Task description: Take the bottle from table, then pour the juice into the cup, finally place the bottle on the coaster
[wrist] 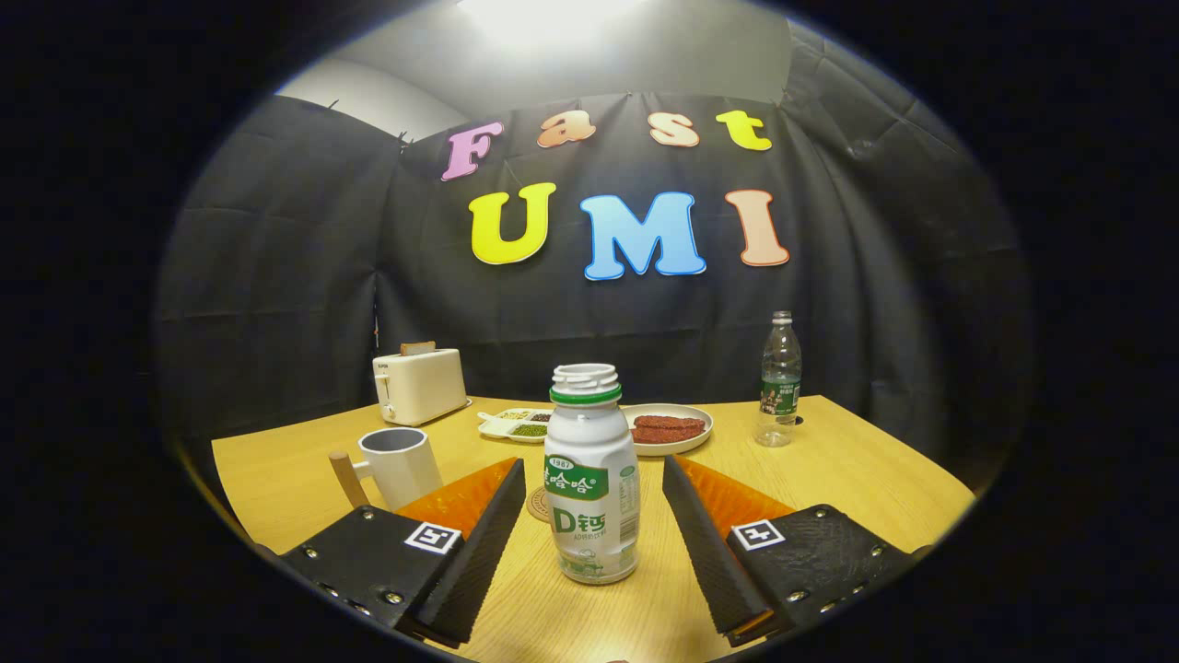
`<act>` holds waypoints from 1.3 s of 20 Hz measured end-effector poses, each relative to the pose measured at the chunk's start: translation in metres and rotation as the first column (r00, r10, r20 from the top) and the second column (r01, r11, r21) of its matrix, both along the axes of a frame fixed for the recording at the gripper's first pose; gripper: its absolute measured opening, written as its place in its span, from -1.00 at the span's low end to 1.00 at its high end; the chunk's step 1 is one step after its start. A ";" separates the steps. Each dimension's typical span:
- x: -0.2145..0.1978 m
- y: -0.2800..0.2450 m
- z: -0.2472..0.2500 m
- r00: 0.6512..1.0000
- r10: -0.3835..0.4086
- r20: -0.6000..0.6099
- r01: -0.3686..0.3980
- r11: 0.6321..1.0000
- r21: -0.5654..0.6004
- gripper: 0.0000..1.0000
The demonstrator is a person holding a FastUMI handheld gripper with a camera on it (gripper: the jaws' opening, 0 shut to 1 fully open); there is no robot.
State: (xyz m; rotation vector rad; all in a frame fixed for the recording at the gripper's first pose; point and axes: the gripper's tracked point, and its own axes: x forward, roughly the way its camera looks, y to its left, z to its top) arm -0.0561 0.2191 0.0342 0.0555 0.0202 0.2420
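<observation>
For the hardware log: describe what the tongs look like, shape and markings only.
The tongs have two wedge-shaped fingers that taper forward, with flat ribbed inner faces. Each finger sits on a dark textured base plate fastened with small metal screws. A square black-and-white marker tag is fixed on top of each plate. No cables are visible. The fingers stand open on either side of the white plastic juice bottle with the green neck ring.

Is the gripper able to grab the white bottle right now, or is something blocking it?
Probably yes. The gripper is open, and the white bottle stands upright between its fingers with a gap on each side. The cup sits off to one side.
</observation>
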 end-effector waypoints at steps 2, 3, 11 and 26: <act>0.007 0.004 -0.007 1.000 0.001 -0.016 -0.001 1.000 0.007 0.83; 0.012 0.006 -0.009 1.000 0.000 -0.024 0.000 1.000 0.006 0.83; 0.031 0.008 -0.026 0.997 -0.043 -0.069 0.043 0.999 -0.005 0.47; 0.038 0.051 0.033 0.992 -0.072 0.101 0.107 0.911 -0.399 0.33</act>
